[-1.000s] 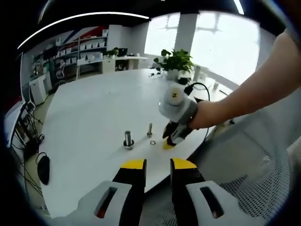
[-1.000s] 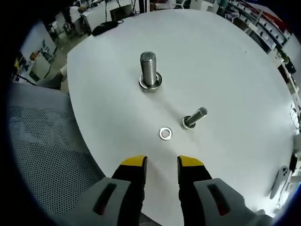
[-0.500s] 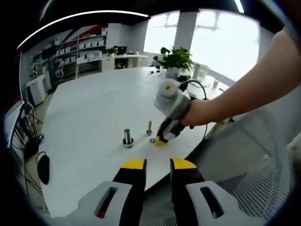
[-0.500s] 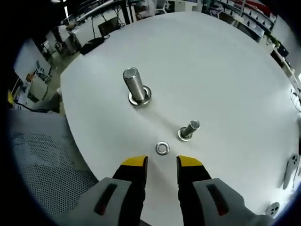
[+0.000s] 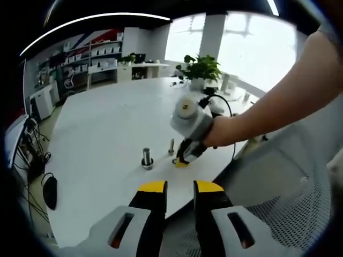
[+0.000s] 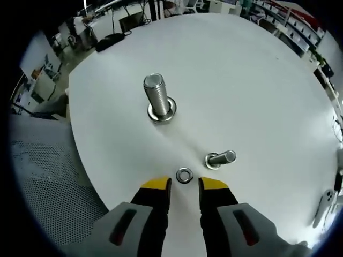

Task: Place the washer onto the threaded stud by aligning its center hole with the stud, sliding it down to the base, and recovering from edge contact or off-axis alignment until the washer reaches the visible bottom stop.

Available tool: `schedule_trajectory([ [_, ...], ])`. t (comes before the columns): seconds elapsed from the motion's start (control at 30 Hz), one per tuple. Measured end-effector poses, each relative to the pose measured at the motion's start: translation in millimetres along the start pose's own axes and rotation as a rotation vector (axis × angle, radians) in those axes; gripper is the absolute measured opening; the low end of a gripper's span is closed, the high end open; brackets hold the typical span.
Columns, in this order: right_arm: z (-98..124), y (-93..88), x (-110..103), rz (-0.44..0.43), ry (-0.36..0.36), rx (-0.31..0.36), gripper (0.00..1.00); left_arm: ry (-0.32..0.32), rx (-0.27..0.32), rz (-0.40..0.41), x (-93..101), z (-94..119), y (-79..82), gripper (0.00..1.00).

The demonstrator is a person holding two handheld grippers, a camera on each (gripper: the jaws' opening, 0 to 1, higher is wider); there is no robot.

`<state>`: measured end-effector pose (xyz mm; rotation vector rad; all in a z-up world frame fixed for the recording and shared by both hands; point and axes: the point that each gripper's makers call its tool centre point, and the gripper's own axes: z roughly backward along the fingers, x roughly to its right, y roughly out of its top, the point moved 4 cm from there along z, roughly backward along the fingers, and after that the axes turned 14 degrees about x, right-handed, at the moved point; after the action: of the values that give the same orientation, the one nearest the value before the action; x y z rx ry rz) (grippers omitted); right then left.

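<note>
While we hover the right gripper (image 6: 184, 184) low over the bench (image 6: 257, 75), its yellow-tipped fingers (image 6: 155, 186) stand parted and hold nothing, and the washer (image 6: 184, 175) lies flat on the white top just beyond their tips, in line with the gap between them. Just past it to the right stands the small threaded stud (image 6: 220, 159), leaning away in the right gripper view, with the washer beside its base but not on it. Farther off sits the large bolt (image 6: 158, 99), upright on its own wide base. Our left gripper (image 5: 178, 187) waits back off the bench edge, fingers parted and empty, and from there we see the right gripper (image 5: 181, 159) bent down near the small stud (image 5: 171, 146). We judge the pick to be the risky part: a thin washer flat on a smooth bench gives the fingers little edge to catch, so it may skid forward against the stud or snap out as they close. A tilted hold would then set the hole off-axis and hang the rim on the threads.
</note>
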<state>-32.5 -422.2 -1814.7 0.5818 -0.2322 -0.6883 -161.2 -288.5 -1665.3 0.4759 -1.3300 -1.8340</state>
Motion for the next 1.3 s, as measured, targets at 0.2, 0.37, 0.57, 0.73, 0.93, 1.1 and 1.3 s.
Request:
schedule_trajectory([
  [0.2, -3.3, 4.9, 0.9, 0.051, 0.040, -0.025, 0.20, 0.004, -0.007, 0.005, 0.0, 0.4, -1.5, 0.16],
  [0.37, -2.3, 3.0, 0.6, 0.108, 0.077, -0.059, 0.19, -0.001, 0.009, 0.000, 0.5, -0.2, 2.0, 0.15],
  [0.57, -4.5, 4.1, 1.9, 0.151, 0.106, -0.089, 0.16, -0.013, -0.015, 0.003, 2.6, -1.1, -1.7, 0.15],
  [0.73, -6.0, 6.5, 0.8, 0.267, 0.143, -0.194, 0.16, -0.006, -0.013, 0.008, 1.4, -0.5, -2.0, 0.16],
  [0.93, -9.8, 9.9, -5.7, 0.388, 0.167, -0.306, 0.16, -0.007, -0.015, 0.007, 1.6, -1.0, -2.1, 0.16],
  [1.1, -9.3, 11.6, -10.1, 0.444, 0.178, -0.366, 0.16, -0.003, -0.013, 0.009, 0.9, -1.0, -1.8, 0.15],
  [1.3, -11.5, 11.3, -5.3, 0.439, 0.172, -0.373, 0.16, -0.001, -0.010, 0.010, 0.2, -1.1, -1.3, 0.15],
])
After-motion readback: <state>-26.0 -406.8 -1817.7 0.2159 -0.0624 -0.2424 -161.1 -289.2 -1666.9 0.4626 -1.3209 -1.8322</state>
